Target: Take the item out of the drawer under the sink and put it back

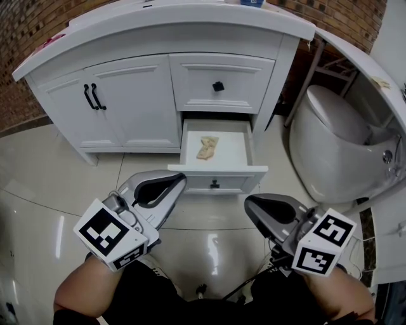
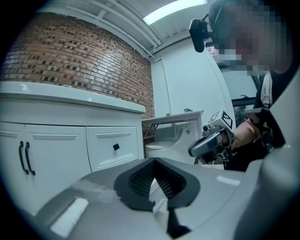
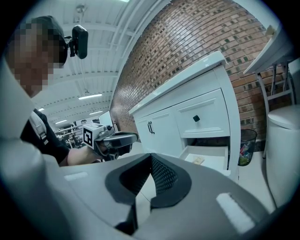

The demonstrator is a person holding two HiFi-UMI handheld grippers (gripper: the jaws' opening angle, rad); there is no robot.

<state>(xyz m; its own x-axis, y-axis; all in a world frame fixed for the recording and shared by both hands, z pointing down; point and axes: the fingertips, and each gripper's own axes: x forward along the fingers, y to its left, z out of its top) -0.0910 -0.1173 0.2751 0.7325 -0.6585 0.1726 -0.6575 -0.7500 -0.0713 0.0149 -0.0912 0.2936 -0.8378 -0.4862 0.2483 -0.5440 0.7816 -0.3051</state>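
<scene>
White vanity (image 1: 127, 95), lower drawer (image 1: 190, 145) open, both grippers near.
The flat tan item (image 1: 207, 148) lies mid-drawer. A low reach could bump the drawer front shut, or closed tips could shove the item far back. The left gripper (image 1: 179, 178) and right gripper (image 1: 250, 202) hang over the floor (image 1: 57, 184), fingers pressed tip to tip, holding nothing.

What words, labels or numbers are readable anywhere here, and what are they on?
No readable words or numbers anywhere.
Left marker cube and right marker cube: black-and-white square patterns only, no letters.
Blue object on the countertop: too small to read.
Tan item in the drawer: no legible print.
</scene>
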